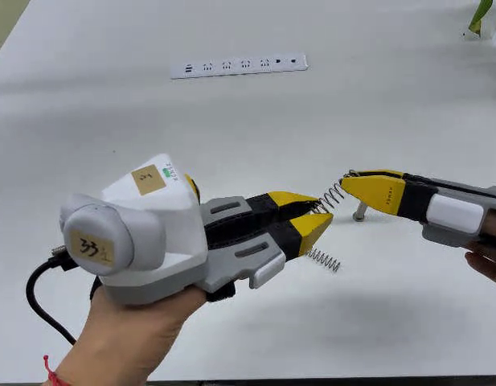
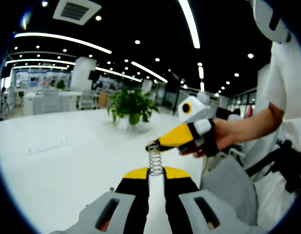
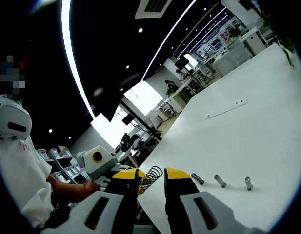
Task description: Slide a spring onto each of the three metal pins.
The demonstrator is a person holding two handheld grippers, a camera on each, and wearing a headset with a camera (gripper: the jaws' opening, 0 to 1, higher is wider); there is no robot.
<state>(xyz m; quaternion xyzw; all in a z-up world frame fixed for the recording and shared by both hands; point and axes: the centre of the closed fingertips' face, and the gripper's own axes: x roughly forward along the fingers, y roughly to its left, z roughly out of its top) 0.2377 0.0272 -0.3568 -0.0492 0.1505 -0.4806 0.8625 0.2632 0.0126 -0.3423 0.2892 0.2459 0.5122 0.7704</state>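
Fingers [image 1: 300,199] of the left gripper [image 1: 321,211], tagged "33", pinch a spring [image 1: 332,195].

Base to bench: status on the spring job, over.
One spring held off the table between left tongs and right tongs, both shut on it. One pin upright under right tongs. A second spring lies loose. Nothing blocking.
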